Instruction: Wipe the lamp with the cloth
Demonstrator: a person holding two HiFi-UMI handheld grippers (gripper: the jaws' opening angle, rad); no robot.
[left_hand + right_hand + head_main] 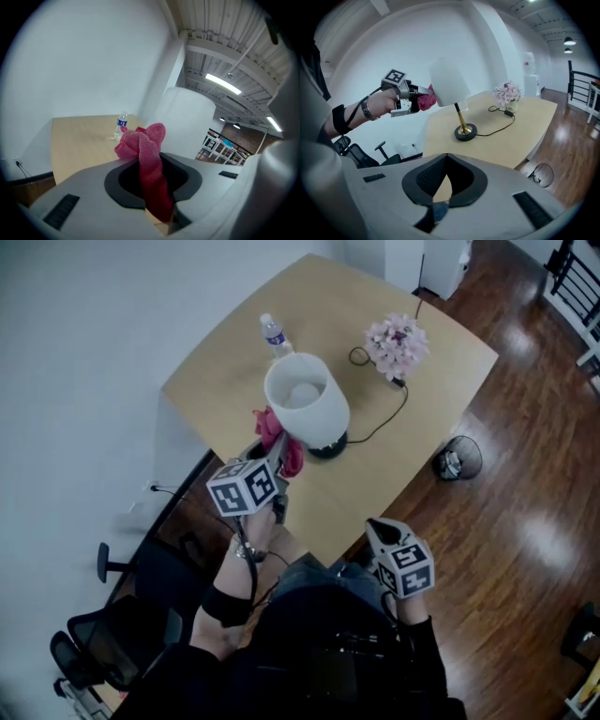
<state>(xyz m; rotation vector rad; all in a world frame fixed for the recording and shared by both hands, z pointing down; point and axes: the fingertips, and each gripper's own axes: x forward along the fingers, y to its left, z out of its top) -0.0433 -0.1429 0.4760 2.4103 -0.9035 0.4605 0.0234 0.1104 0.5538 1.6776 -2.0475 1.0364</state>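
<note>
We see the lamp [307, 404] standing on the tabletop [450, 362], close to the edge nearest us. Its shade [447, 82] is a plain, matte white tapered drum. A slim brass-coloured stem rises from a round black base [465, 132].

The cloth [150, 159] is deep pink and fuzzy like terry or microfibre, bunched into soft folds. It sits against the shade at its 8 o'clock in the head view and appears to touch it. The left gripper [265, 454] carries it there, its dark ribbed fingers [117, 183] pinching the cloth's hanging tail.

The right gripper [375, 526] hangs off the tabletop's near edge at the lamp's 5 o'clock. Its fingers are pressed together with nothing between them. Each gripper bears a cube of black-and-white square markers.

A thin black cord [384, 423] runs from the base toward 2 o'clock, where a bunch of pale pink flowers [397, 343] stands. A clear plastic bottle [274, 334] stands at the lamp's 11 o'clock. Its label is blue and white, and the print is too small to read.

The tabletop is smooth light wood with rounded corners. The floor [525, 474] is glossy dark planks, and a round wire bin [457, 457] sits on it at the lamp's 4 o'clock.
</note>
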